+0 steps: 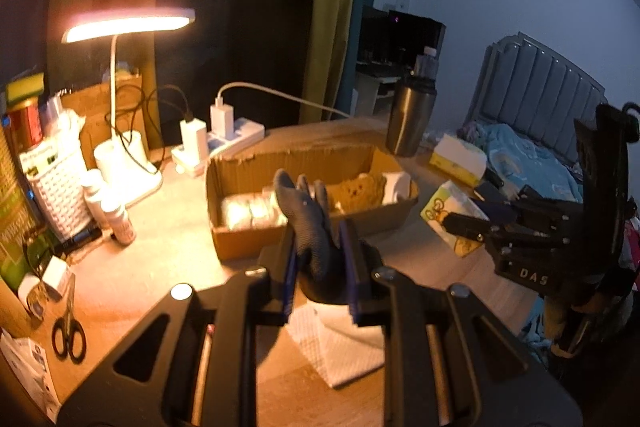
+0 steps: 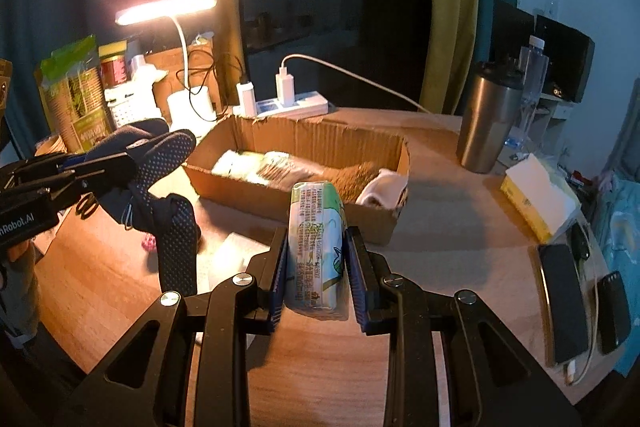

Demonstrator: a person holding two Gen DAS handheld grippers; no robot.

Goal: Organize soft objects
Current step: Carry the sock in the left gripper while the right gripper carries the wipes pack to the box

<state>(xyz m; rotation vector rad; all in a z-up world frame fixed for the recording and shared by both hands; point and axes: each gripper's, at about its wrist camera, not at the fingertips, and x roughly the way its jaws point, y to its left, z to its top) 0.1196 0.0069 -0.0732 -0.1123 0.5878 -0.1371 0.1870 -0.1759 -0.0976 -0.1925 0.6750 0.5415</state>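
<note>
Left wrist view: left gripper (image 1: 320, 263) clamps a dark dotted glove (image 1: 310, 227) above the desk (image 1: 160, 255), near the cardboard box (image 1: 256, 167); right gripper (image 2: 317, 267) pinches a tissue pack (image 2: 317, 239), box (image 2: 320, 143) just beyond

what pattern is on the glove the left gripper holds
Dark navy glove with small pale grip dots, clearest in the right wrist view.

Dark dotted glove (image 1: 310, 227) and green-printed tissue pack (image 2: 318, 243) held above cardboard box (image 2: 304, 143).
</note>
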